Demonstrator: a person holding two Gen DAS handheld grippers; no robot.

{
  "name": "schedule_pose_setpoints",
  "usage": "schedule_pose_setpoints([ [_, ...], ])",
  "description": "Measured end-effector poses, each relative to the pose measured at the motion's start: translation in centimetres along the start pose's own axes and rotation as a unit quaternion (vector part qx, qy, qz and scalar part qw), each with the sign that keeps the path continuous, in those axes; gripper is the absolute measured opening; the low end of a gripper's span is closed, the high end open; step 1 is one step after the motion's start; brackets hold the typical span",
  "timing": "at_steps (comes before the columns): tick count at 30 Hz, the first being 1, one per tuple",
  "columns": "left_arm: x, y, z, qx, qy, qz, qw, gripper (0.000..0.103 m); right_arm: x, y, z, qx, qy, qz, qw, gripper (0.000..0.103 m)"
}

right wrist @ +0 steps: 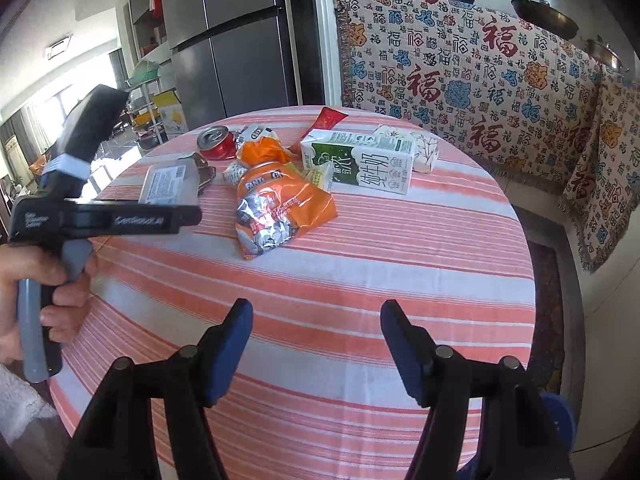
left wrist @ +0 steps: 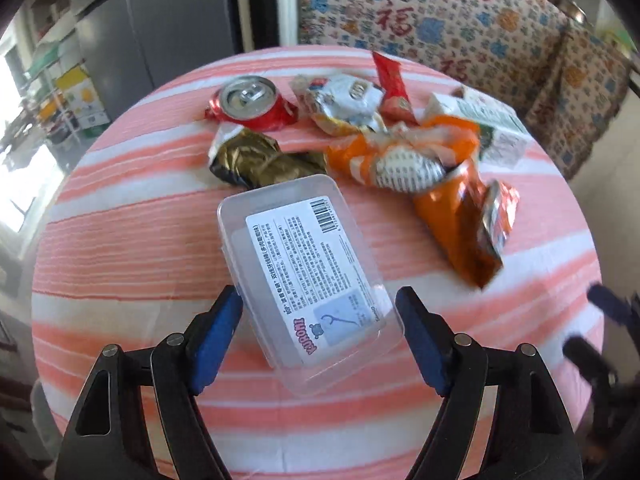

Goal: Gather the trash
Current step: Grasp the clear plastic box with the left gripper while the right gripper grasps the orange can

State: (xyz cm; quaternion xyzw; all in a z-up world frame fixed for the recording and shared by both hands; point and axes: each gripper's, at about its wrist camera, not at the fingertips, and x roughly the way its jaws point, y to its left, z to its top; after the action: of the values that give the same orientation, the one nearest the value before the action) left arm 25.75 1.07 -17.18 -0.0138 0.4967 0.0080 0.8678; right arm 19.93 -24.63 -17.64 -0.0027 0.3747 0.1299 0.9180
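Bench (left wrist: 120, 240) under a pink-and-white striped cloth fills both views, round-edged, with a patterned woven throw (right wrist: 480, 80) draped behind it and a grey refrigerator (right wrist: 232, 40) further back. Trash sits clustered toward the far side. Largest of it is the green-and-white milk carton (right wrist: 368, 164) lying on its side, with a small white tissue pack (right wrist: 420, 148) just behind it. Next comes the orange Fanta wrapper (right wrist: 276, 208), crumpled, near the carton's left end. A clear plastic box (left wrist: 308, 276) with a white printed label lies nearest the left gripper (left wrist: 320, 312): its near end sits between the blue pads, the left pad touching or almost touching its edge, the right pad apart from it, so the jaws stand wide and grip nothing. A person's hand (right wrist: 48, 300) holds that gripper's handle. Beyond the box are a crushed red soda can (left wrist: 250, 102), a crumpled gold wrapper (left wrist: 256, 160), a silver-and-white snack wrapper (left wrist: 344, 104) and a red sachet (left wrist: 392, 84). The right gripper (right wrist: 316, 344) hovers over bare cloth, jaws partly open and empty.
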Motion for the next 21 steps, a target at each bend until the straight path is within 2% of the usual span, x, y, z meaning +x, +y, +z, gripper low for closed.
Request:
schedule_pose_setpoints([
  [3, -1.7, 1.0, -2.1, 0.036, 0.017, -0.021, 0.9990, 0.080, 0.8, 0.4, -0.1, -0.007, 0.011, 0.013, 1.000, 0.068],
  [9, -2.4, 1.9, -4.1, 0.008, -0.004, -0.035, 0.9994, 0.081, 4.1, 1.9, 0.4, 0.022, 0.044, 0.048, 0.998, 0.068],
  [13, -1.7, 2.4, -4.5, -0.005, -0.015, -0.034, 0.9993, 0.082, 5.6, 3.8, 2.2, 0.023, 0.031, 0.038, 0.999, 0.068],
  [15, -1.6, 2.4, -4.6, -0.001, -0.017, -0.031, 0.9994, 0.082, 6.1, 3.7, 2.7, 0.034, 0.027, 0.015, 0.999, 0.067],
  [17, -1.5, 2.8, -4.9, 0.000, -0.019, -0.033, 0.9993, 0.083, 6.3, 2.5, 2.8, 0.060, 0.024, 0.010, 0.998, 0.051],
  [18, -1.5, 2.9, -4.9, -0.001, -0.021, -0.034, 0.9992, 0.084, 6.2, 1.8, 2.8, 0.068, 0.025, 0.010, 0.997, 0.038],
  [19, -1.6, 3.0, -4.9, -0.002, -0.022, -0.035, 0.9991, 0.084, 6.0, 1.3, 2.7, 0.069, 0.024, 0.001, 0.997, 0.032],
  [21, -1.6, 3.1, -5.0, -0.004, -0.025, -0.034, 0.9991, 0.084, 5.3, 0.3, 2.5, 0.066, 0.019, -0.021, 0.997, 0.031],
])
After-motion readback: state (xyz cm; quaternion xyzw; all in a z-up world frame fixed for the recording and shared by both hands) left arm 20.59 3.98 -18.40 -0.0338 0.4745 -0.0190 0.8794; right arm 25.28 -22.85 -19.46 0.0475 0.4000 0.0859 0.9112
